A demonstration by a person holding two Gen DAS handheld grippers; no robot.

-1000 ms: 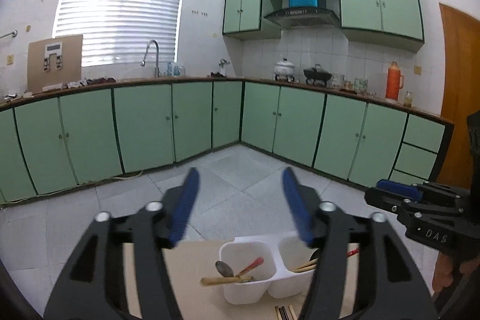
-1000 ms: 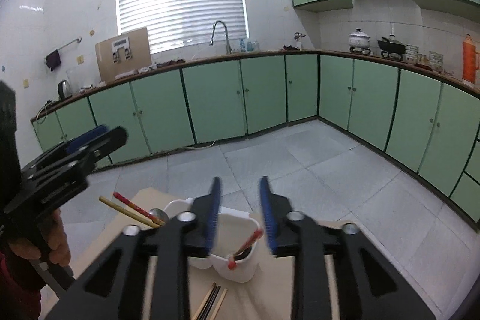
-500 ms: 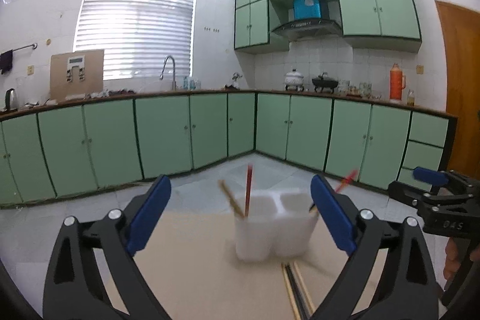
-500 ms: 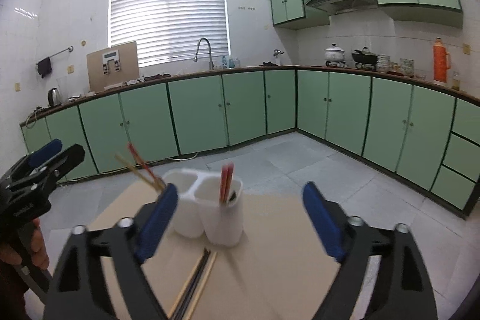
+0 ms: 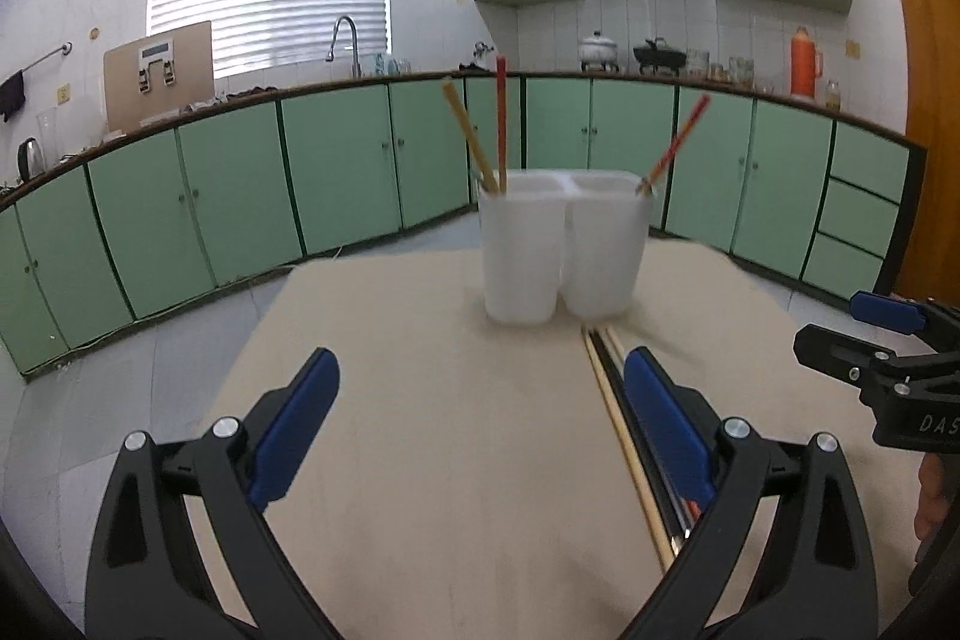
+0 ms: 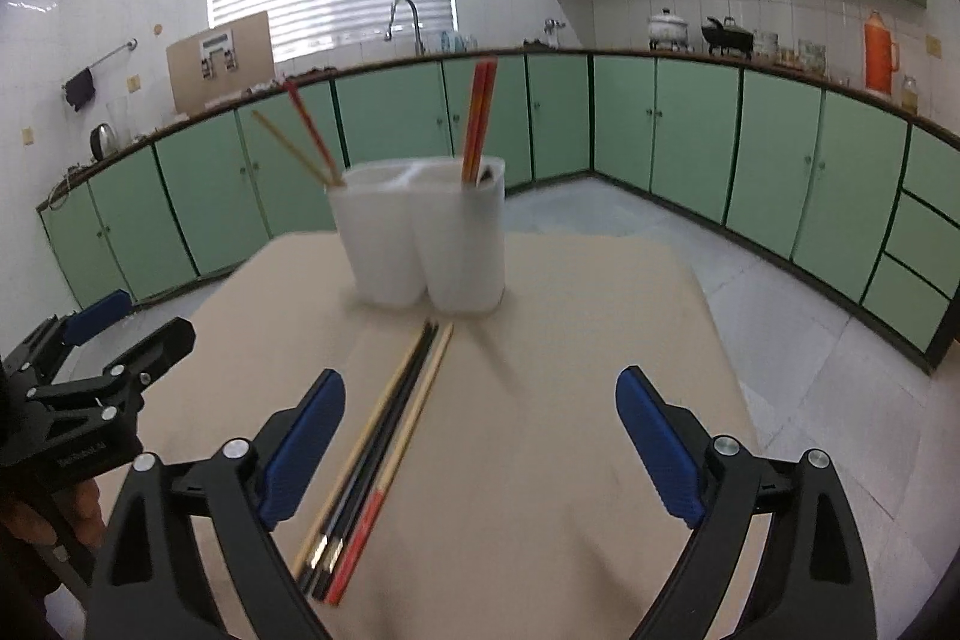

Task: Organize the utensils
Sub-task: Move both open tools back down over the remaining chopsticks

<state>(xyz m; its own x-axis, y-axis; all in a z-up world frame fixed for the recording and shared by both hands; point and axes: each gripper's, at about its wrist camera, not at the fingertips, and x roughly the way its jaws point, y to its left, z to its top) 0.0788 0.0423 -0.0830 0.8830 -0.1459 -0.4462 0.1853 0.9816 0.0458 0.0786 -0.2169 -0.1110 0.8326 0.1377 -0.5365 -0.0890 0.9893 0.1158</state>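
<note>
A white two-compartment utensil holder [image 5: 564,244] stands on a beige table [image 5: 432,460], also in the right wrist view [image 6: 426,238]. Red and tan chopsticks stick up from both compartments. Several loose chopsticks [image 6: 384,448] lie on the table in front of it, also in the left wrist view [image 5: 624,430]. My left gripper [image 5: 480,430] is open and empty, low over the table, with the chopsticks under its right finger. My right gripper [image 6: 480,436] is open and empty, with the chopsticks near its left finger. Each gripper shows in the other's view [image 5: 882,358] [image 6: 90,376].
Green kitchen cabinets [image 5: 336,172] run along the walls behind the table. The table's far edge [image 6: 480,235] lies just beyond the holder, with tiled floor [image 6: 810,370] around it.
Both grippers have opened wide, dropped low and pulled back from the holder. The view changed from looking down into the holder to looking across the table at it.
</note>
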